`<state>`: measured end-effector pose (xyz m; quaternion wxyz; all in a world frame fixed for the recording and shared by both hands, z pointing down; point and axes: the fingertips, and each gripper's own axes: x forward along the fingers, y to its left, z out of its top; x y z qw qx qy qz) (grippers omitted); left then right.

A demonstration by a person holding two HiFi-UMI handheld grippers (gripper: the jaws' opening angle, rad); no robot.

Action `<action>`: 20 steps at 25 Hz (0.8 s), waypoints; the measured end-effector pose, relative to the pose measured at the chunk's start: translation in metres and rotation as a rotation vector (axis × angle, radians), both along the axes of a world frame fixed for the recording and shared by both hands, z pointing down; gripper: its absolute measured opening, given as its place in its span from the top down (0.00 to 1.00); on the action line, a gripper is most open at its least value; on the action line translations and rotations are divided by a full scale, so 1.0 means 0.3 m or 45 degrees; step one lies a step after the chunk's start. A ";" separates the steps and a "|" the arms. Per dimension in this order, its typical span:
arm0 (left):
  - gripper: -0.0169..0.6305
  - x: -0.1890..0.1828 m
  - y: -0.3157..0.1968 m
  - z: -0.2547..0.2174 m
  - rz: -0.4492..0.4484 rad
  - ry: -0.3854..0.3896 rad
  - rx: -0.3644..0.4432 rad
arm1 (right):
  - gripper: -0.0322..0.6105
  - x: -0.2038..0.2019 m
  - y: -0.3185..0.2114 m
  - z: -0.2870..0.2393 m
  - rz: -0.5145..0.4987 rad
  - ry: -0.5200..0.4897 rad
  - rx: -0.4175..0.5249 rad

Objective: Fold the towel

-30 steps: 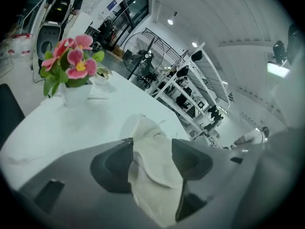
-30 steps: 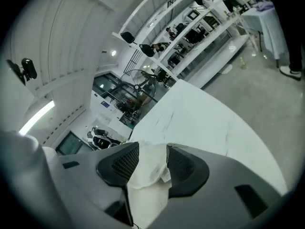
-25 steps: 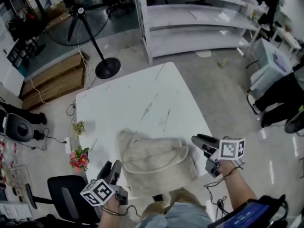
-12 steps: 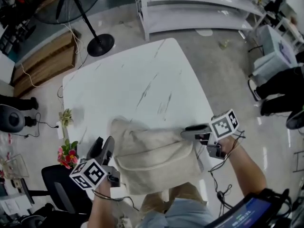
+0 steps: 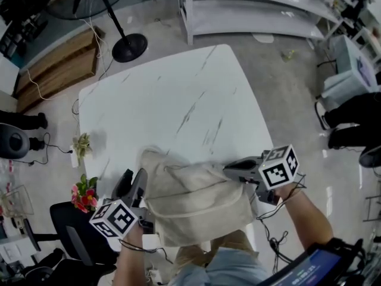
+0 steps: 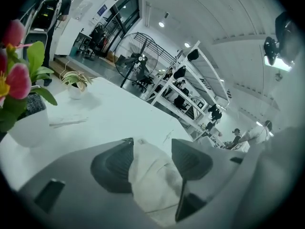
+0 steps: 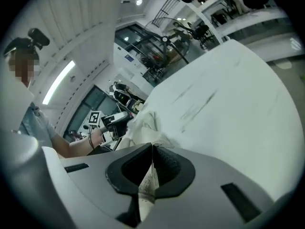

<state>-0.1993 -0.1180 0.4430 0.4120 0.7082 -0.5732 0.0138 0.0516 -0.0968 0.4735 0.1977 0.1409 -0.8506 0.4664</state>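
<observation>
A cream towel [image 5: 190,201] lies crumpled on the near edge of the white marble table [image 5: 166,106]. My left gripper [image 5: 134,181] rests at the towel's left edge. In the left gripper view its jaws stand wide apart around a fold of the towel [image 6: 152,175], and the pads [image 6: 114,166] do not squeeze it. My right gripper [image 5: 230,170] is at the towel's right edge. The right gripper view shows it [image 7: 151,168] shut, with a thin edge of the towel [image 7: 147,185] pinched between the pads.
Pink flowers in a pot [image 5: 83,196] and a small plant [image 5: 80,145] sit by the table's left edge. A fan stand [image 5: 128,46] and white shelving [image 5: 262,11] stand beyond the table. A black chair [image 5: 71,231] is at near left, and a person's legs [image 5: 351,118] are at right.
My right gripper swung left and down to the towel's right edge and closed on it. My left gripper shifted in to the towel's left edge and stayed open.
</observation>
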 end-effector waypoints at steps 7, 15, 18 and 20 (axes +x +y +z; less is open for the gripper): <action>0.58 0.031 0.033 -0.042 0.024 0.017 0.047 | 0.91 -0.076 0.108 -0.171 -0.201 -0.042 0.424; 0.60 0.016 0.211 -0.133 0.064 0.032 0.122 | 0.91 -0.271 0.440 -0.156 -0.486 0.191 0.801; 0.60 0.008 0.290 -0.130 0.085 0.040 0.123 | 0.91 -0.342 0.551 -0.041 -0.583 0.359 0.888; 0.60 0.003 0.338 -0.116 0.100 0.043 0.115 | 0.91 -0.371 0.597 0.038 -0.613 0.465 0.923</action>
